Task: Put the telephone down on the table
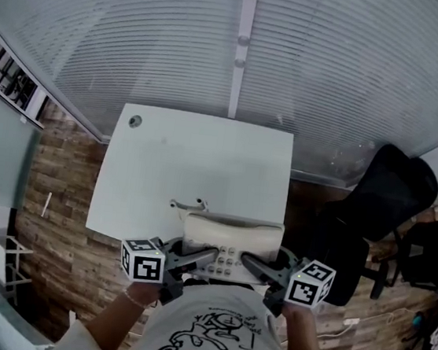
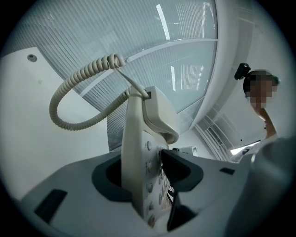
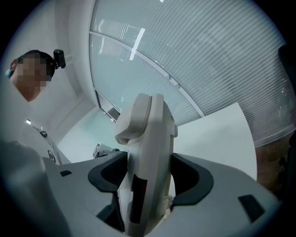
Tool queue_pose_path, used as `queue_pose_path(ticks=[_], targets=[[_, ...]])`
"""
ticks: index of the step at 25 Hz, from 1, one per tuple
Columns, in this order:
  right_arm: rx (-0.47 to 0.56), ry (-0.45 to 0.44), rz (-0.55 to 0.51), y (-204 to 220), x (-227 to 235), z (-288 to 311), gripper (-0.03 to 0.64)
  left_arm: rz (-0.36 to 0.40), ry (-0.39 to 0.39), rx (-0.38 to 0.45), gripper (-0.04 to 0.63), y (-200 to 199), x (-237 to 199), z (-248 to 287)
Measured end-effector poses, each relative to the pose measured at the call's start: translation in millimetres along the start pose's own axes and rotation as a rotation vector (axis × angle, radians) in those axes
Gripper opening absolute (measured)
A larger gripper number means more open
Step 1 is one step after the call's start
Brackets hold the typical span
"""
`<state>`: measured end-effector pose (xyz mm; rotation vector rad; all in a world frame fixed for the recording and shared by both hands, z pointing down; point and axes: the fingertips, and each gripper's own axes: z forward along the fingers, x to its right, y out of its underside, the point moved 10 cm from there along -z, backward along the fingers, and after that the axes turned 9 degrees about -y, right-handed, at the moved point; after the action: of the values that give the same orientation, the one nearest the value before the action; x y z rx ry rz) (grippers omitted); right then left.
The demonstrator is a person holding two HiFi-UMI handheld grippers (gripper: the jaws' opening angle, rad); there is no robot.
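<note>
Left tool (image 1: 199, 258) and right tool (image 1: 254, 265), pointing forward, clamp the telephone (image 1: 232, 234).

**Phone at the near table edge**

The phone (image 1: 231, 239) is between the left gripper (image 1: 197, 259) and the right gripper (image 1: 255, 266), at the table's (image 1: 197, 160) near edge; a chair (image 1: 381, 206) stands right of the table; blinds (image 1: 335, 66) are behind it.

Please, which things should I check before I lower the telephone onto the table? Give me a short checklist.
1. Left gripper clamped on the telephone: ok.
2. Right gripper clamped on its other side: ok.
3. Handset seated on the base: ok.
4. Coiled cord outside the jaws: ok.
5. White table bare beyond the telephone: ok.
6. Gap between telephone and table: cannot tell.
</note>
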<state>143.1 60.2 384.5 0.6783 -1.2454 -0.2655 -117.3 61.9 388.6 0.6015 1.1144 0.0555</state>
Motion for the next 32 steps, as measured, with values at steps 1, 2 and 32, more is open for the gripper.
queue_pose_path(ticks=[1, 2, 32], targets=[[-0.001, -0.001, 0.001, -5, 4, -1, 0.302, -0.002, 0.0, 0.002, 0.195, -3, 0, 5], [-0.003, -0.003, 0.002, -9, 9, -4, 0.302, -0.004, -0.001, 0.004, 0.195, -6, 0, 11], [-0.024, -0.021, 0.017, -76, 60, -4, 0.302, -0.027, -0.024, 0.02, 0.195, -59, -10, 65]])
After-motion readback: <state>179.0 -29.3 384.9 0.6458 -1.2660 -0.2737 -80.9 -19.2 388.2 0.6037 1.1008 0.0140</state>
